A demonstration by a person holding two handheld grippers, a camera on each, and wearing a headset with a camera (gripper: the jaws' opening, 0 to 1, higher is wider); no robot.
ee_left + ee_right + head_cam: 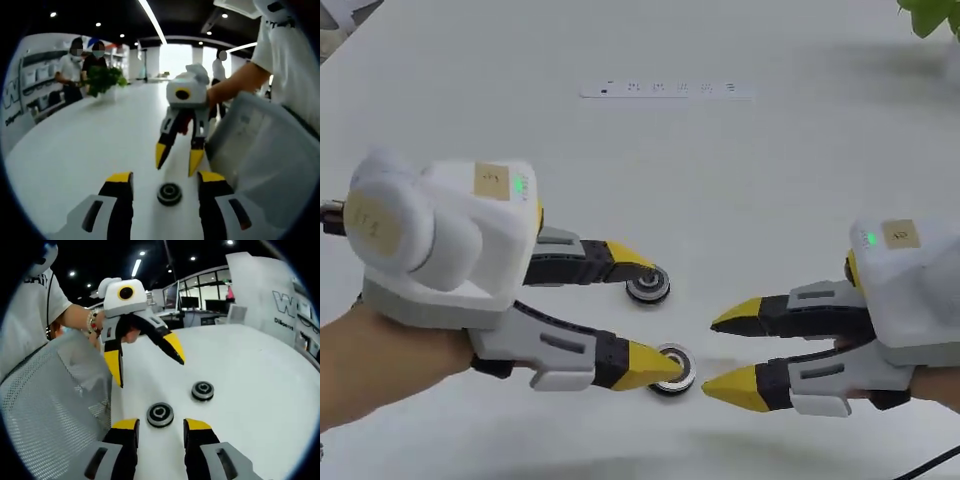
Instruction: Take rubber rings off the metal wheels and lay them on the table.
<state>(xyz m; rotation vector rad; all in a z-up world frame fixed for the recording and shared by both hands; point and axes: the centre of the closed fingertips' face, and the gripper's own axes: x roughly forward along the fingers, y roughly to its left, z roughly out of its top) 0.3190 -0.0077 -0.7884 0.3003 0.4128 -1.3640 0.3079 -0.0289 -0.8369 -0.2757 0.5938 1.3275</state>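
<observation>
We work over a white table point(740, 200). Our left gripper point(667, 318) has its jaws spread wide and grips nothing. Our right gripper point(709, 352) faces it, jaws likewise apart and empty. Two metal wheels lie flat on the table. The far wheel point(648, 288) sits just beside the left gripper's upper jaw tip, and the near wheel point(672, 368) lies partly under its lower tip, near the right gripper. A dark rubber ring point(149, 416) sits around each wheel's rim.
</observation>
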